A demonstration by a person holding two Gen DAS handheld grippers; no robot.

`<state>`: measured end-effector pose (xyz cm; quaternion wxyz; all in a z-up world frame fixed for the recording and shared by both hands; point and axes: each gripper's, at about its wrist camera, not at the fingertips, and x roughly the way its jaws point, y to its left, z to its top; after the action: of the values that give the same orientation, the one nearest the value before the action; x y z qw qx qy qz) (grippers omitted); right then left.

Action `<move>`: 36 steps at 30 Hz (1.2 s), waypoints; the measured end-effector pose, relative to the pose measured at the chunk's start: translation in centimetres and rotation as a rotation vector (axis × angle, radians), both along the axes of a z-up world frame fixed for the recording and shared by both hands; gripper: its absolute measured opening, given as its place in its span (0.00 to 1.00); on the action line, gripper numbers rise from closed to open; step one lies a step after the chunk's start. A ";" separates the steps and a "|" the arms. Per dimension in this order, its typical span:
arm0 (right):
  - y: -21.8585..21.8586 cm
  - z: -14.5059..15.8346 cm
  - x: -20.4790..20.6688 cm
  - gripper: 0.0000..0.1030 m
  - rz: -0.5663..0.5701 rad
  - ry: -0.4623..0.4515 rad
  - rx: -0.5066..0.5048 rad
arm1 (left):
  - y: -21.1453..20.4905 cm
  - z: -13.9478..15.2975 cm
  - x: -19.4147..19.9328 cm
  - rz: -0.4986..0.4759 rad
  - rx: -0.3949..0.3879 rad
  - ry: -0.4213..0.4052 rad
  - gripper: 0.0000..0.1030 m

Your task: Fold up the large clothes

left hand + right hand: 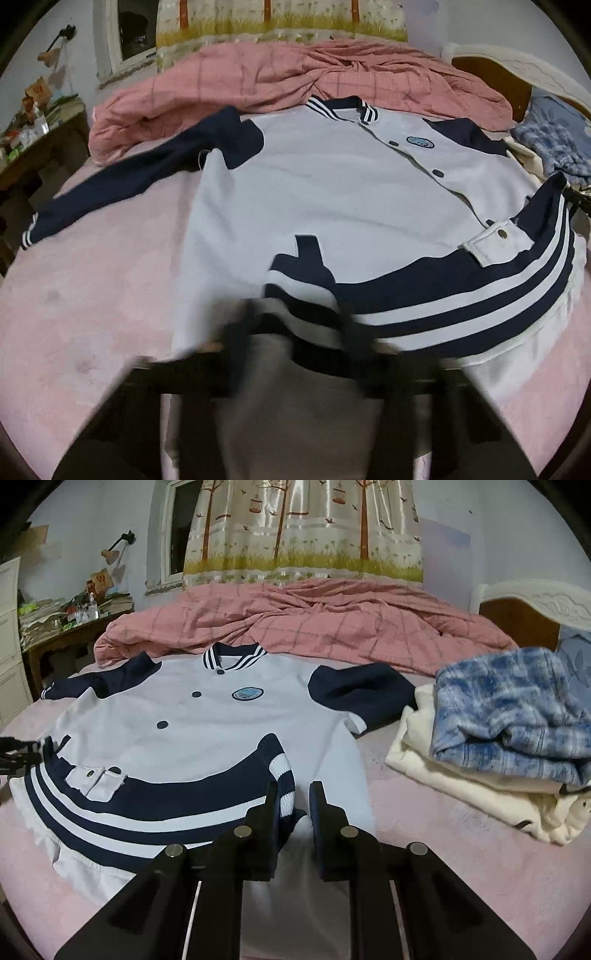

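Note:
A white and navy baseball jacket [325, 184] [207, 731] lies front up on the pink bed sheet [85, 295]. Its striped hem [461, 291] is lifted and folded up over the body. My left gripper [291, 332] is blurred at one end of the hem, with hem cloth bunched between its fingers. My right gripper [295, 805] holds the striped hem corner [284, 775] between its near-shut fingers [269, 812]. The left sleeve [122, 184] lies spread out; the right sleeve [362, 694] is folded in.
A rumpled pink checked quilt [314, 627] fills the far side of the bed. A stack of folded clothes, blue on cream [509, 731], sits at the right. A cluttered wooden desk [66, 627] stands at the left, a headboard [528, 609] at the right.

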<state>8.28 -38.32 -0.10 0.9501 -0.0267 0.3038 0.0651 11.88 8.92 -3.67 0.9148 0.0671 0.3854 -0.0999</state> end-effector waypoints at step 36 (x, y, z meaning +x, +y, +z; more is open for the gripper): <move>-2.2 -4.5 11.4 0.45 -0.194 0.188 0.055 | -1.9 -0.3 7.9 0.242 0.140 -0.117 0.41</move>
<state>19.66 -40.50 -4.62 0.9198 0.0352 0.3905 -0.0167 19.82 7.06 -3.97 0.9341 0.0897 0.3428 0.0424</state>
